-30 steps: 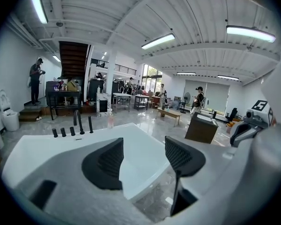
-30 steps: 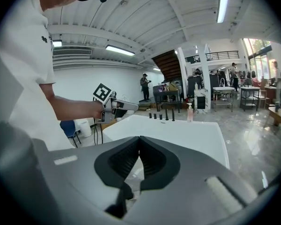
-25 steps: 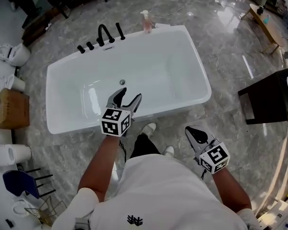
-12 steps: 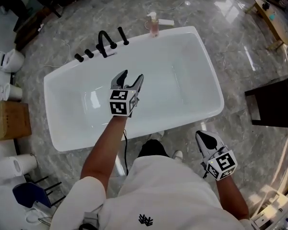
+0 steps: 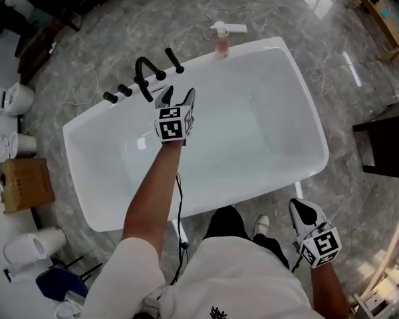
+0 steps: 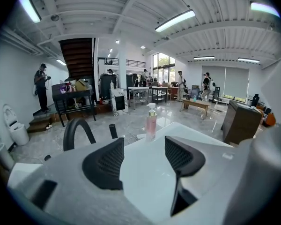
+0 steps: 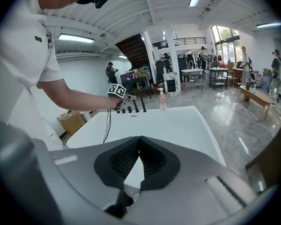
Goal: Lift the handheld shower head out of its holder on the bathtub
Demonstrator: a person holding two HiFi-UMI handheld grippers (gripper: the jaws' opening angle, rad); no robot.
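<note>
Left gripper spread, empty, over bathtub, handheld shower head at its 12 o'clock, apart; right gripper at 5 o'clock, pressed together

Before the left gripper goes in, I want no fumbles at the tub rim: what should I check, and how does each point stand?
1. Left gripper jaws apart, empty: ok.
2. Shower head upright in its holder, untouched: ok.
3. Shower head lined up with the gap: not ok, it shows over the left jaw.
4. Faucet spout clear of the approach: cannot tell.
5. Right gripper shut, out of the way: ok.
</note>
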